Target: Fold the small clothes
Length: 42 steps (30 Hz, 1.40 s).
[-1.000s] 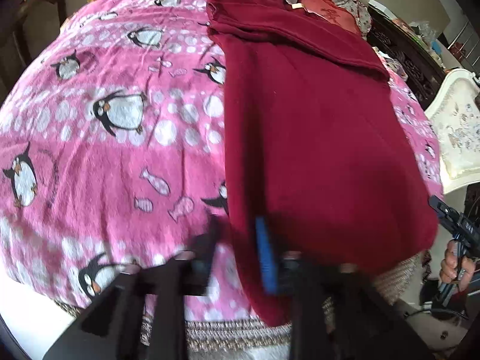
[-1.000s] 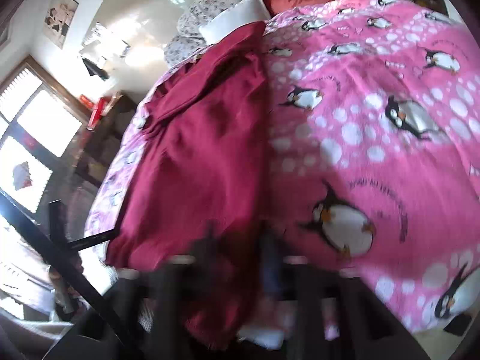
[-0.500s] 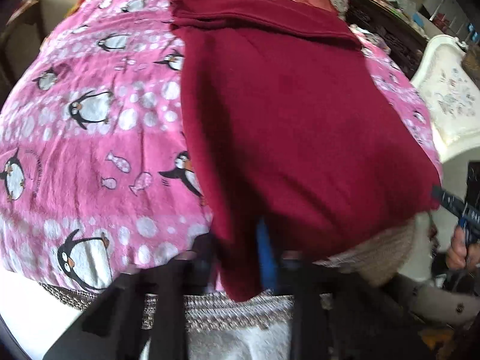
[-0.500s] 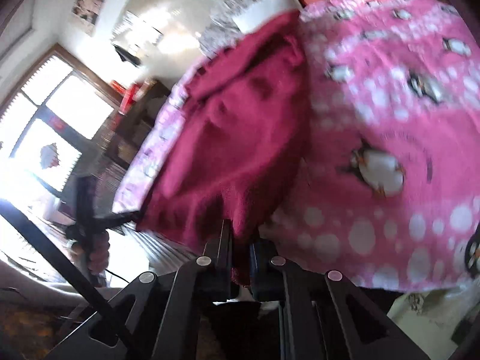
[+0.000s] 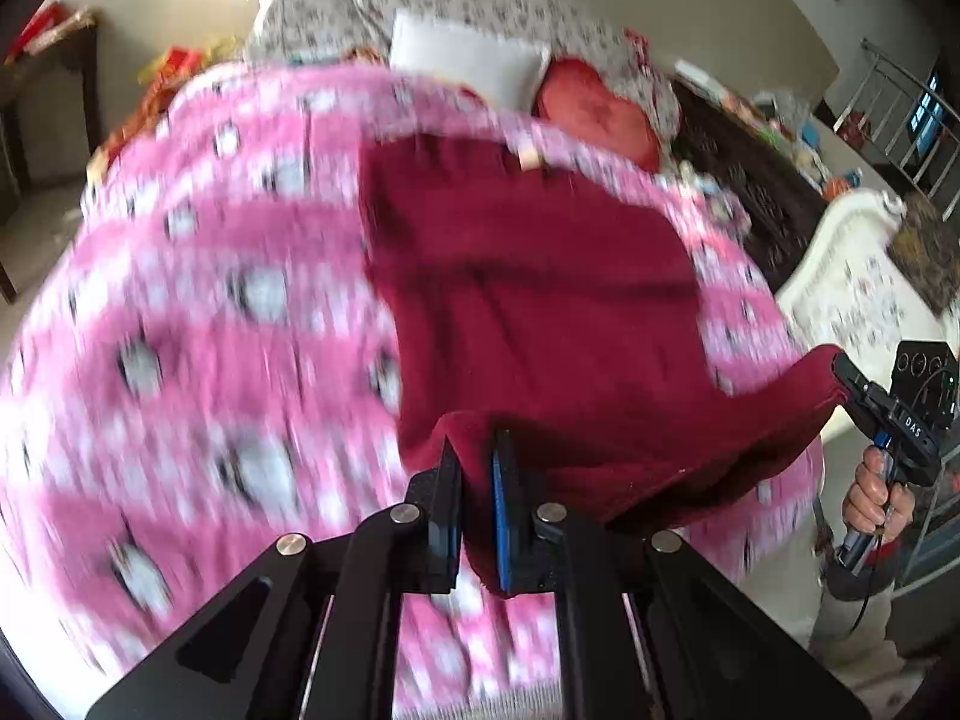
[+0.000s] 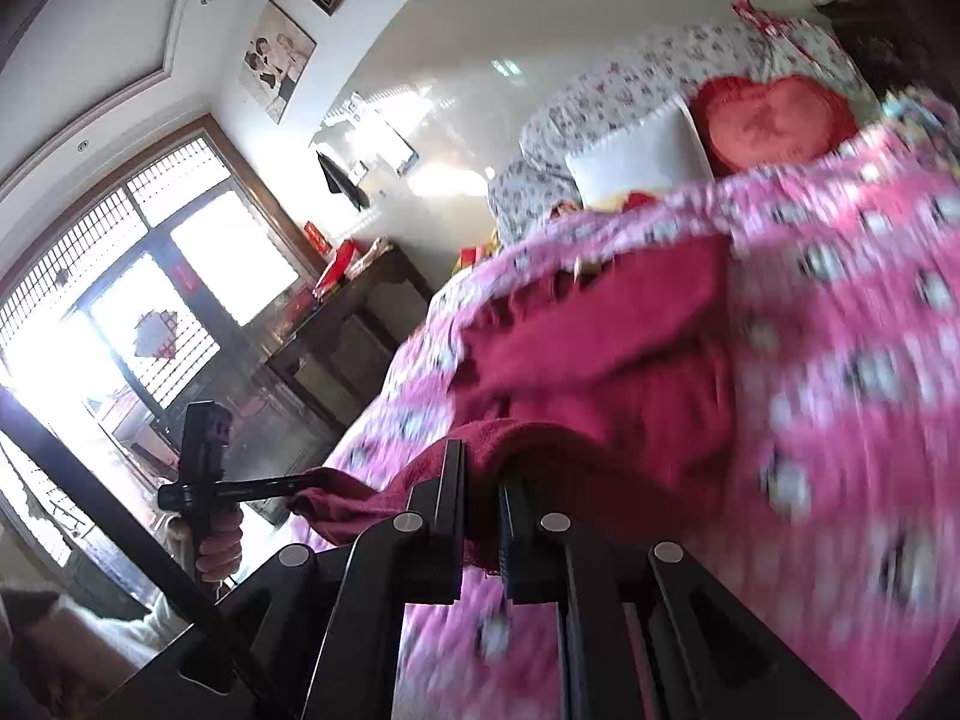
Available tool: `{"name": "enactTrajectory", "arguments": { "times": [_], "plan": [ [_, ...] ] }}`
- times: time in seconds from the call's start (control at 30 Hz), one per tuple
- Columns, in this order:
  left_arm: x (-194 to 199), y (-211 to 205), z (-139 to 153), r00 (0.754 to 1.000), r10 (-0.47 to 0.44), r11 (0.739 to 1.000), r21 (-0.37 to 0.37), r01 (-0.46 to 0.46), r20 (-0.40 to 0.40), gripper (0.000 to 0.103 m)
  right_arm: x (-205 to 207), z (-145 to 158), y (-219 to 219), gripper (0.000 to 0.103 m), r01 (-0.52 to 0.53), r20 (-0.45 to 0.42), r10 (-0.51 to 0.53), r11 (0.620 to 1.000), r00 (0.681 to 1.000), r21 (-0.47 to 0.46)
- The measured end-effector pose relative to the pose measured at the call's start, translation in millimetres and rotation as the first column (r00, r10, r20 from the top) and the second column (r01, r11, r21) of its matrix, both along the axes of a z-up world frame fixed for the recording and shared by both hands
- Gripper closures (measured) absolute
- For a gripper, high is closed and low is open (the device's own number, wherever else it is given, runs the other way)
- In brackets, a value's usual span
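Note:
A dark red garment (image 5: pixel 540 300) lies on a pink penguin-print blanket (image 5: pixel 198 330) on a bed. My left gripper (image 5: pixel 477 462) is shut on the garment's near left corner and holds it raised. My right gripper (image 6: pixel 480 468) is shut on the garment's (image 6: pixel 600 372) other near corner, also lifted. The near hem hangs in the air between the two grippers. The right gripper also shows at the right edge of the left wrist view (image 5: pixel 852 390), and the left gripper shows at the left of the right wrist view (image 6: pixel 294 489). Both views are blurred.
A white pillow (image 5: pixel 468 63) and a red heart cushion (image 5: pixel 591 111) lie at the head of the bed. A white carved chair (image 5: pixel 852 276) stands to the right of the bed. A dark cabinet (image 6: pixel 336 348) and a bright window (image 6: pixel 150 276) are on the left.
Both grippers have lifted the garment's near hem off the bed edge and carried it up and toward the head of the bed. The views have swung upward.

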<state>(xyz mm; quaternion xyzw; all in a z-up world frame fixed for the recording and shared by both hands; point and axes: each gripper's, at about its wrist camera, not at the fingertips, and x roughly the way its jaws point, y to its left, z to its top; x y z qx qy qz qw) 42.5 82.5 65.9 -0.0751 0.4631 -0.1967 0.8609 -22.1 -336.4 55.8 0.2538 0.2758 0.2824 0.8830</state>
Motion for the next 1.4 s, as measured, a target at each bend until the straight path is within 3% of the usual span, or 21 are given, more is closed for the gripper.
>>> {"name": "enactTrajectory", "arguments": {
  "times": [0.17,0.3,0.43,0.5,0.57,0.67,0.7,0.73,0.77,0.8,0.83,0.9,0.97,1.1,1.2,1.23,1.27,1.33,1.4],
  "plan": [
    [89,-6,26,0.999,0.043,0.999,-0.015,-0.043,0.032,0.095,85,25,-1,0.094,0.033,0.016,-0.032,0.999,0.999,-0.039],
    [169,-22,20,0.995,0.1,0.995,0.02,-0.1,-0.007,0.095,161,23,-5,0.094,0.101,-0.04,-0.104,0.991,0.994,-0.086],
    [247,-35,-15,0.98,0.182,0.983,0.044,-0.178,-0.084,0.095,236,-4,-15,0.094,0.197,-0.127,-0.214,0.971,0.969,-0.137],
    [278,-44,-33,0.973,0.204,0.978,0.065,-0.198,-0.11,0.095,266,-26,-21,0.094,0.231,-0.193,-0.25,0.966,0.949,-0.119],
    [295,-49,-46,0.966,0.227,0.973,0.067,-0.22,-0.121,0.094,294,-48,-19,0.093,0.252,-0.234,-0.285,0.955,0.93,-0.158],
    [305,-42,-52,0.956,0.242,0.97,0.025,-0.242,-0.168,0.091,305,-61,-21,0.086,0.264,-0.284,-0.303,0.95,0.91,-0.169],
    [303,-40,-49,0.957,0.238,0.971,0.017,-0.239,-0.164,0.082,299,-59,-24,0.082,0.267,-0.277,-0.296,0.954,0.914,-0.138],
    [295,-36,-41,0.962,0.247,0.969,0.053,-0.242,-0.12,0.069,288,-51,-30,0.063,0.279,-0.254,-0.297,0.954,0.92,-0.107],
    [289,-35,-34,0.961,0.264,0.963,0.085,-0.257,-0.078,0.039,281,-46,-33,0.032,0.293,-0.236,-0.311,0.95,0.921,-0.109],
    [278,-29,-23,0.956,0.292,0.951,0.107,-0.29,-0.006,0.026,269,-36,-38,0.022,0.328,-0.2,-0.347,0.937,0.916,-0.124],
    [270,-24,-16,0.952,0.303,0.947,0.096,-0.305,0.037,0.026,255,-24,-42,0.02,0.362,-0.153,-0.38,0.923,0.912,-0.132],
    [256,-22,-4,0.96,0.273,0.956,0.093,-0.279,0.064,0.025,236,-4,-42,0.025,0.325,-0.102,-0.339,0.936,0.935,-0.133],
    [242,-32,-1,0.968,0.233,0.963,0.121,-0.243,0.089,0.025,226,5,-32,0.047,0.284,-0.075,-0.299,0.945,0.951,-0.166],
    [231,-67,-14,0.979,0.173,0.962,0.197,-0.191,0.107,0.025,238,-2,18,0.061,0.168,-0.073,-0.201,0.931,0.977,-0.323],
    [240,-92,-39,0.979,0.168,0.938,0.287,-0.193,0.112,0.025,262,-22,49,0.061,0.186,-0.051,-0.239,0.857,0.97,-0.48],
    [245,-96,-48,0.977,0.177,0.924,0.324,-0.206,0.117,0.025,273,-31,55,0.061,0.199,-0.041,-0.261,0.818,0.964,-0.539],
    [254,-96,-60,0.969,0.213,0.893,0.377,-0.246,0.129,0.025,281,-39,55,0.061,0.208,-0.042,-0.281,0.794,0.959,-0.572],
    [270,-85,-77,0.956,0.274,0.863,0.411,-0.294,0.109,0.025,302,-59,46,0.066,0.251,-0.04,-0.358,0.726,0.933,-0.641],
    [287,-63,-90,0.95,0.31,0.889,0.343,-0.304,0.039,0.021,317,-74,28,0.067,0.273,-0.063,-0.399,0.726,0.915,-0.632]
  ]
}}
